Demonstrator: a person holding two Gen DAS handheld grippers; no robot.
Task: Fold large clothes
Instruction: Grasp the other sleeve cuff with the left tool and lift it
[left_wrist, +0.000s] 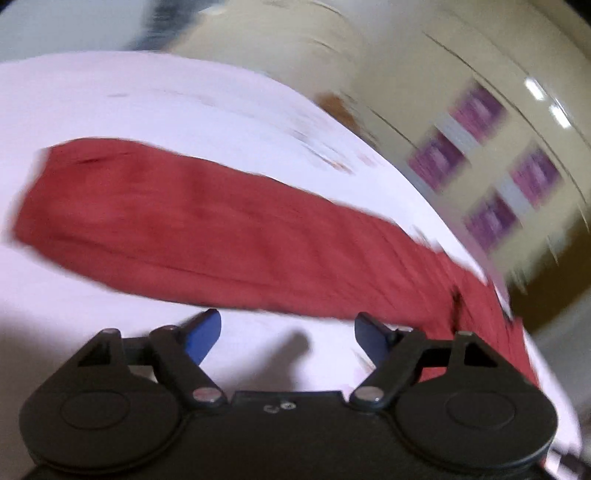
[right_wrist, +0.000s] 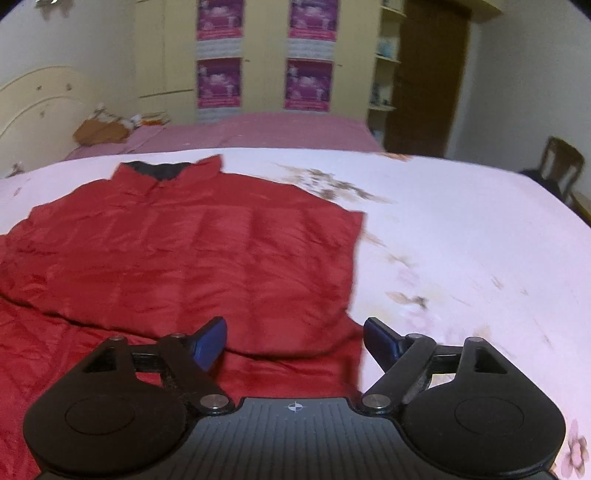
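A red quilted jacket (right_wrist: 192, 251) with a dark collar lies flat on a pale pink floral bed sheet (right_wrist: 461, 240), its right side folded over the body. My right gripper (right_wrist: 295, 338) is open and empty, just above the jacket's lower right part. In the blurred left wrist view, one red sleeve (left_wrist: 192, 225) stretches out across the sheet (left_wrist: 110, 92). My left gripper (left_wrist: 288, 334) is open and empty, hovering over the sheet just short of the sleeve's near edge.
A second bed with a pink cover (right_wrist: 258, 131) stands behind, with a brown bag (right_wrist: 99, 131) and a cream headboard (right_wrist: 40, 107). A wardrobe with purple posters (right_wrist: 308, 83), shelves, a brown door (right_wrist: 428, 81) and a wooden chair (right_wrist: 561, 166) line the far side.
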